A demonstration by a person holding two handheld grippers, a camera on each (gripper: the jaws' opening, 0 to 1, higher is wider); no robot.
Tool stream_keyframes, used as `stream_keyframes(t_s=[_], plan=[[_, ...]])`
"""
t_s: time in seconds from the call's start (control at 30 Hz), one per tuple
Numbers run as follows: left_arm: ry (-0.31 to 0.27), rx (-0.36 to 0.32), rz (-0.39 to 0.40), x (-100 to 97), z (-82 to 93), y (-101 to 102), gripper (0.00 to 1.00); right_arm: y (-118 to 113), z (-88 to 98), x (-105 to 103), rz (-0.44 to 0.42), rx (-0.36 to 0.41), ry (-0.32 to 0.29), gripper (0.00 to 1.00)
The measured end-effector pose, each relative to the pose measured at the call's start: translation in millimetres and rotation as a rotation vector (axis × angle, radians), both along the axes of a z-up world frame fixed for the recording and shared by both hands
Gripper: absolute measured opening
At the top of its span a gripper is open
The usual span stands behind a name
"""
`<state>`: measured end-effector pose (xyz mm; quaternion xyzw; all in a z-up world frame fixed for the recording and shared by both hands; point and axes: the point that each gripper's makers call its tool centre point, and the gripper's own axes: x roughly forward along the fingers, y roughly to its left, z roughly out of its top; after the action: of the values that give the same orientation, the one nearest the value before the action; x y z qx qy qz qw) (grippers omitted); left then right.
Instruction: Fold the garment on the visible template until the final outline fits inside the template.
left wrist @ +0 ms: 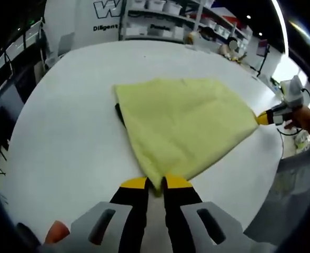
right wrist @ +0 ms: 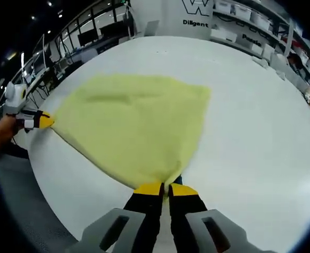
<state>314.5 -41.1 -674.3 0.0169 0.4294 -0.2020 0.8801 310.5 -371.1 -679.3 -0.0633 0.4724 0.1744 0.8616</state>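
Observation:
A pale yellow garment (left wrist: 183, 121) lies spread on the white table (left wrist: 60, 137), stretched between two pinched corners. My left gripper (left wrist: 156, 183) is shut on its near corner. In the left gripper view my right gripper (left wrist: 263, 118) holds the far right corner. In the right gripper view the same garment (right wrist: 133, 124) fans out from my right gripper (right wrist: 166, 188), which is shut on a corner, while my left gripper (right wrist: 43, 120) grips the corner at the left. A dark strip (left wrist: 119, 113), perhaps the template, peeks from under the garment's left edge.
The table's rim (left wrist: 273, 174) curves close behind the right gripper. A person's hand (left wrist: 308, 122) holds that gripper. Shelves with boxes (left wrist: 165, 18) and a white banner (right wrist: 199, 13) stand beyond the far side. Bare tabletop (right wrist: 249, 105) surrounds the cloth.

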Motion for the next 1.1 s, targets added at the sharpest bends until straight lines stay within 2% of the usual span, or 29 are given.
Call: stream_keyframes(t_s=[0.1, 0.23, 0.3, 0.5, 0.6, 0.83, 0.9, 1.07, 1.1], plan=[[0.002, 0.003, 0.008, -0.7, 0.8, 1.8, 0.12, 0.1, 0.6, -0.6, -0.005, 0.006, -0.001, 0.04], [-0.002, 0.001, 0.025, -0.5, 2.7, 3.0, 0.21, -3.9, 4.7, -0.7, -0.026, 0.007, -0.01, 0.11], [-0.007, -0.006, 0.027, -0.7, 5.0, 2.1, 0.21, -6.0, 7.1, 0.1, -0.04, 0.013, -0.021, 0.13], [-0.039, -0.014, 0.053, 2.2, 14.2, 4.1, 0.31, -9.8, 13.8, 0.7, -0.058, 0.01, -0.049, 0.19], [-0.055, -0.023, 0.068, 3.3, 20.2, 8.1, 0.33, -11.5, 20.5, 0.6, -0.064, 0.006, -0.071, 0.21], [-0.14, -0.088, 0.044, -5.1, 53.0, -4.0, 0.38, 3.3, 51.6, -5.5, -0.025, 0.023, -0.167, 0.24], [-0.146, -0.099, 0.044, -10.4, 58.9, -6.1, 0.39, 9.5, 58.1, -11.0, -0.017, 0.041, -0.184, 0.26], [-0.206, -0.144, 0.023, -33.7, 81.9, -18.9, 0.46, 19.3, 71.2, -26.9, 0.002, 0.053, -0.221, 0.33], [-0.219, -0.171, 0.002, -41.1, 87.0, -26.1, 0.47, 22.6, 75.6, -32.1, 0.013, 0.055, -0.237, 0.35]])
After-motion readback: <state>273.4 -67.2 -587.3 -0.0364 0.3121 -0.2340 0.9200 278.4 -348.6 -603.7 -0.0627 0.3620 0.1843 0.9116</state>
